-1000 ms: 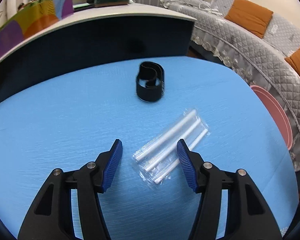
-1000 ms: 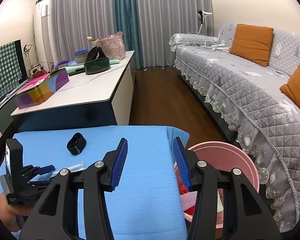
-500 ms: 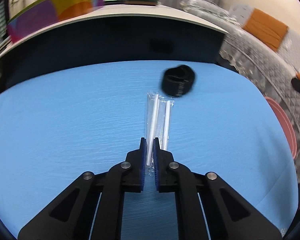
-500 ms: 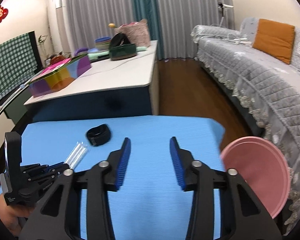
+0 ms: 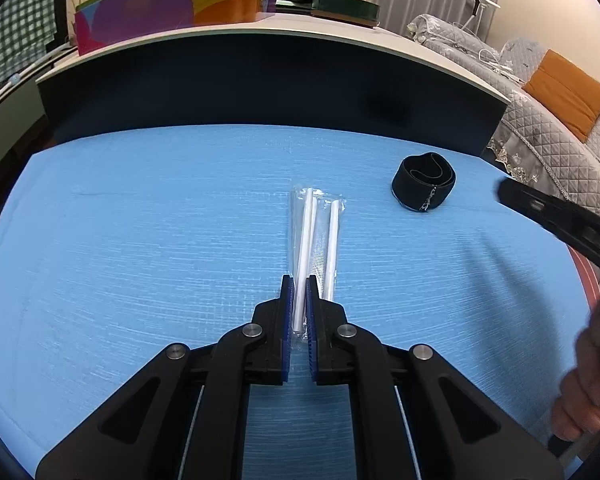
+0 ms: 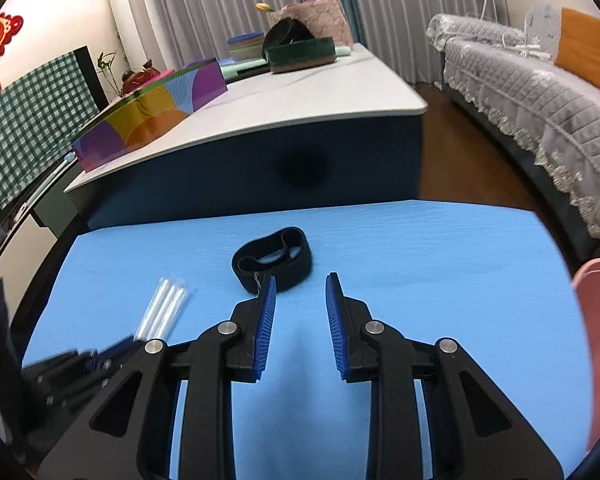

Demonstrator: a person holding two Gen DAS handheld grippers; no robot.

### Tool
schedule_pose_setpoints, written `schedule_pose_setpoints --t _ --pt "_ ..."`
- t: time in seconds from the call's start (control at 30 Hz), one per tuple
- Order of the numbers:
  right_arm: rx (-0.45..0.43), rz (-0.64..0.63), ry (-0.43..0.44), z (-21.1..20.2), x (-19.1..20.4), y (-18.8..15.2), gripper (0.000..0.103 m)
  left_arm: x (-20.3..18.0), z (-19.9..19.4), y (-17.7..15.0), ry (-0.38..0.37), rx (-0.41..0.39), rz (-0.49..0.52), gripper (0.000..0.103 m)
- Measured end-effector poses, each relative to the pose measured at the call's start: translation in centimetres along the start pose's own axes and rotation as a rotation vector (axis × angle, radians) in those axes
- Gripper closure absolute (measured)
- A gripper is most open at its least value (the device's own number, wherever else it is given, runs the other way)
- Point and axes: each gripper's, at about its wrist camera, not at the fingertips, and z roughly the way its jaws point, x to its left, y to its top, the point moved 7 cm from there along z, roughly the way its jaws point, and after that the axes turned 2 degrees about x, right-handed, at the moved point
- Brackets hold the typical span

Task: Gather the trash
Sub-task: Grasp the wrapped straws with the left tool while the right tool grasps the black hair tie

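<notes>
At lower centre, the left tool is closed on the near end of a clear straw packet lying on the blue table; being slippery film pinched only at its end, it could slide out or droop when lifted. The right tool is held open near a black band, gripping nothing.

A blue surface with a fine woven texture fills most of both views. Near its middle lies a clear packet of white straws, running lengthwise toward the far edge, its near end pinched between the left tongs. A black band, coiled into a loop, lies apart from the packet, nearer the far right corner.
</notes>
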Motion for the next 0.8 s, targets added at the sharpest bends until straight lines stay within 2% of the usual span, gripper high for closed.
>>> schedule_pose_setpoints --t 0.27,0.33,0.4,0.57,0.8 --pt "0.042 0.068 0.033 4.3 0.4 1.5 0.062 0.1 0.0 -0.2 -0.009 0.001 -0.005 0.097" --pt "0.070 0.056 0.013 5.2 0.4 1.4 0.062 0.1 0.0 -0.3 -0.009 0.001 -0.004 0.097" --pt "0.089 0.063 0.029 5.7 0.3 1.1 0.063 0.1 0.0 -0.3 -0.008 0.002 -0.003 0.097" --pt "0.111 0.041 0.026 5.7 0.4 0.4 0.094 0.0 0.1 -0.1 -0.004 0.003 0.002 0.097" --pt "0.107 -0.008 -0.029 3.4 0.0 -0.1 0.098 -0.3 0.1 0.1 0.002 -0.003 0.008 0.097"
